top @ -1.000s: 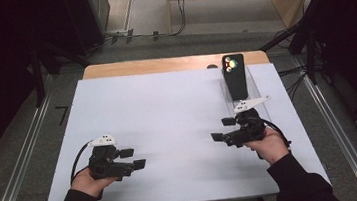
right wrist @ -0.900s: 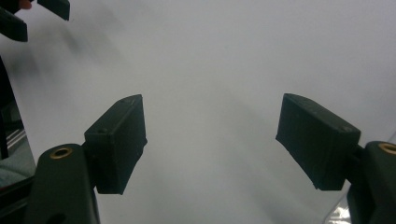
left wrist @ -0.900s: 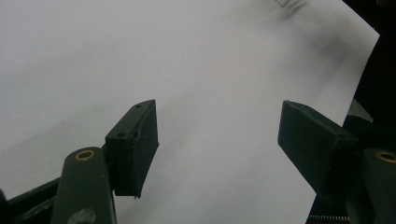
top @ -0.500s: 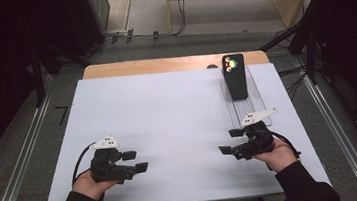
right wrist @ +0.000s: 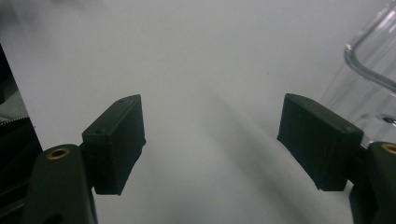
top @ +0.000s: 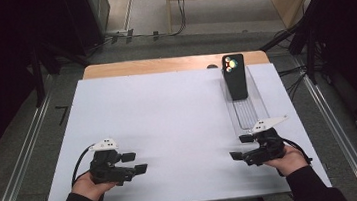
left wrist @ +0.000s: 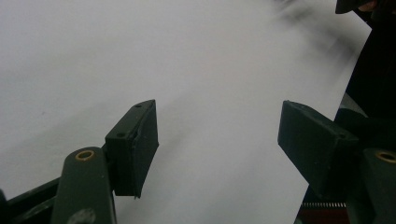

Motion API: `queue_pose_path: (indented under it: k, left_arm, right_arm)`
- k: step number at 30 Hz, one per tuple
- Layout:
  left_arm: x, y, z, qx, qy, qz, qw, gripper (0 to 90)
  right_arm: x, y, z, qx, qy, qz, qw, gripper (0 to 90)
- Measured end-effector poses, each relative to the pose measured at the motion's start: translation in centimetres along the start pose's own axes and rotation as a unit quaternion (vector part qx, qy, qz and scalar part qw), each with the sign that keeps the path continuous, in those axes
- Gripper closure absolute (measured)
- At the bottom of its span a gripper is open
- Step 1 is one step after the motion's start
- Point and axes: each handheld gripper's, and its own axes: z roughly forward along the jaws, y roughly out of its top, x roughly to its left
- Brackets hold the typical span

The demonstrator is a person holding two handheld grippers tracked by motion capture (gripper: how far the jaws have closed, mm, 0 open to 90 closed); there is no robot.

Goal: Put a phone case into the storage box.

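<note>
1. A black phone [top: 235, 76] lies at the far end of a clear tray [top: 259, 103] on the right side of the white table [top: 167, 111].
2. The right gripper [top: 237, 147] rests near the tray's near end, well apart from the phone, jaws spread and empty; the tray's rim [right wrist: 369, 60] shows beside it.
3. The left gripper [top: 134, 163] sits at the near left, jaws spread over bare table [left wrist: 210, 70].

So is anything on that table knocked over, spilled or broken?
Nothing stands out. The black phone lies straight at the far end of the clear tray, and both the left gripper and right gripper are open and empty.
</note>
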Motion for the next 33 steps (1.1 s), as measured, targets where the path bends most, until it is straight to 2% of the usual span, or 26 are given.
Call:
queue_pose_path:
  k: [6, 13, 24, 29, 33]
  left_arm:
    - [0.19, -0.05, 0.14, 0.0, -0.001, -0.005, 1.0, 28.8]
    - [0.13, -0.07, 0.2, 0.004, -0.002, -0.004, 1.0, 28.8]
    - [0.17, -0.1, 0.2, 0.005, -0.005, -0.004, 1.0, 28.8]
    - [0.23, -0.14, 0.28, 0.008, -0.002, -0.009, 0.9999, 28.8]
    - [0.33, -0.12, 0.25, 0.008, -0.003, -0.012, 0.9999, 27.7]
  right_arm:
    - [-0.5, -0.47, -0.13, 0.0, -0.003, 0.007, 1.0, 21.1]
    - [-0.42, -0.45, -0.01, 0.002, -0.002, 0.0, 1.0, 21.1]
    - [-0.49, -0.44, -0.13, 0.002, -0.005, 0.001, 1.0, 21.1]
    - [-0.67, -0.48, -0.06, 0.009, 0.006, 0.01, 0.9999, 20.9]
    - [-0.67, -0.45, -0.09, 0.005, 0.01, 0.006, 0.9999, 20.4]
